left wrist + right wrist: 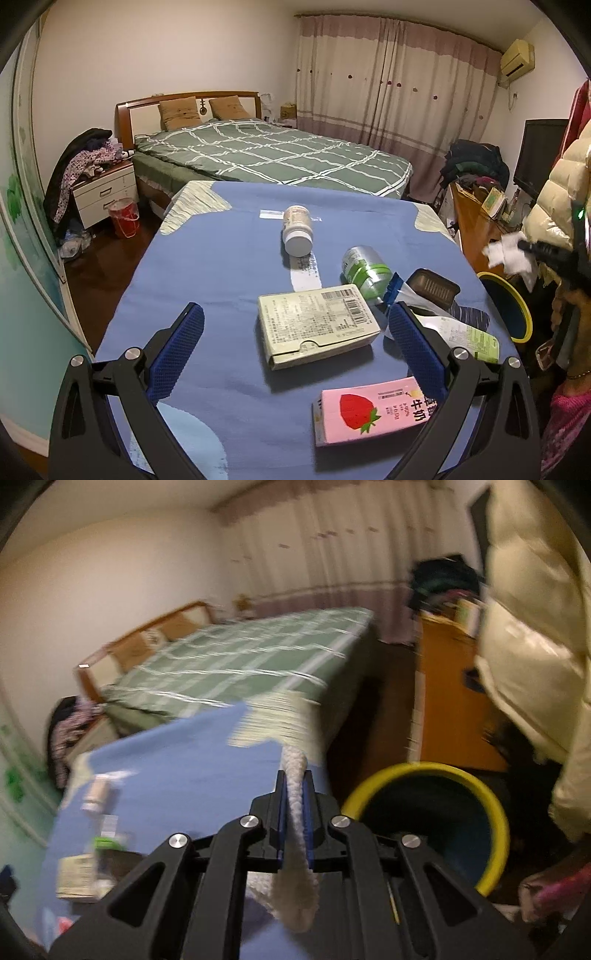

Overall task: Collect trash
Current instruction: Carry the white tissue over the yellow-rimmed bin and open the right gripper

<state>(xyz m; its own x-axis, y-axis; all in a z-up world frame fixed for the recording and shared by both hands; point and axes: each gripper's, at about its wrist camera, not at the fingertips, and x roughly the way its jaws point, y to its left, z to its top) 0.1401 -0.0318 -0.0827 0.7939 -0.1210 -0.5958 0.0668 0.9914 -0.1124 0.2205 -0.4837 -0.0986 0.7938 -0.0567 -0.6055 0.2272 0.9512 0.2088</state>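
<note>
From the left wrist, the left tongs stand spread wide over the blue worktop, empty, a flat carton box between their tips and a strawberry milk carton nearer. From the right wrist, blurred, the right tongs are clenched on a white crumpled tissue, beside the yellow-rimmed bin.

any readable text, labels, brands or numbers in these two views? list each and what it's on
"牛奶": large characters on the pink strawberry milk carton, seen sideways; the smaller print beside them is too small to read.
Flat beige box: barcodes and dense print, too small to read.
White jar, green can and green-and-white wrapper: label print illegible.
Right wrist view: motion-blurred, nothing readable.
</note>
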